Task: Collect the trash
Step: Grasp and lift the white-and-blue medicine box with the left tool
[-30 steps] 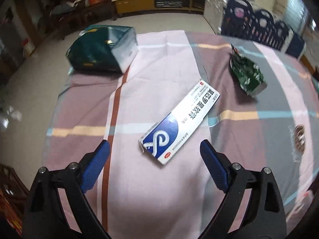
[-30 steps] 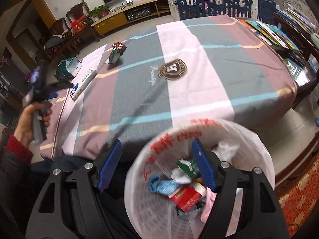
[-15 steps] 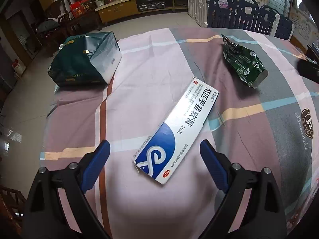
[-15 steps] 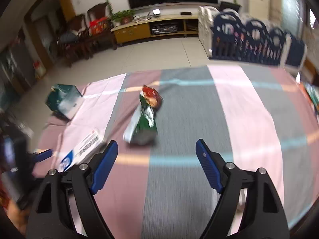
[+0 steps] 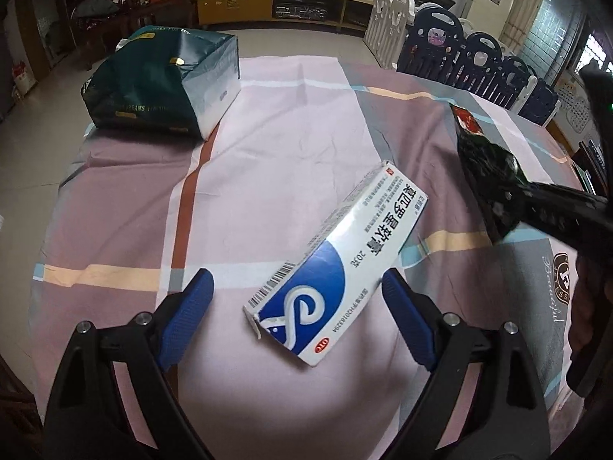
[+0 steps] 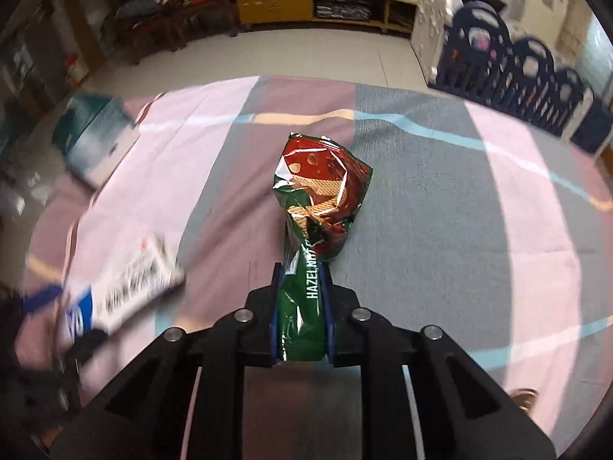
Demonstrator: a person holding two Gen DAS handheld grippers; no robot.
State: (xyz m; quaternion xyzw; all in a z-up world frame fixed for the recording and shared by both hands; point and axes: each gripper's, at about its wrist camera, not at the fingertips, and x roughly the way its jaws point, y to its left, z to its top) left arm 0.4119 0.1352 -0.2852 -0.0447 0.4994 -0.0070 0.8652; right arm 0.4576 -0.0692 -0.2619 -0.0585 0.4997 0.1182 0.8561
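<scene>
Presently, the right gripper (image 6: 300,299) is clamped on the near end of a crumpled foil snack bag (image 6: 320,199); jaws have just been closing, and the blue pads pinch the green part printed "HAZELNUT" flat between them. Bag is glossy, dark green at the gripped end, red with wafer pictures at the far end, which bulges and creases. It lies on the grey stripe of the striped tablecloth (image 6: 440,207), stretching away from the gripper.

Left gripper (image 5: 297,291) stands wide apart, jaws have just been closing a little, nothing pinched. A white and blue carton (image 5: 337,264) lies flat between and just beyond its blue fingertips (image 5: 197,295), set diagonally, not touched. Carton is long, with black Chinese print, a barcode, a white swirl on a blue field; its near end flap looks torn.

Left view also shows the snack bag (image 5: 484,176) to the right with the right gripper's black arm on it. A dark green paper bag (image 5: 161,84) lies on its side at the far left corner of the cloth.
</scene>
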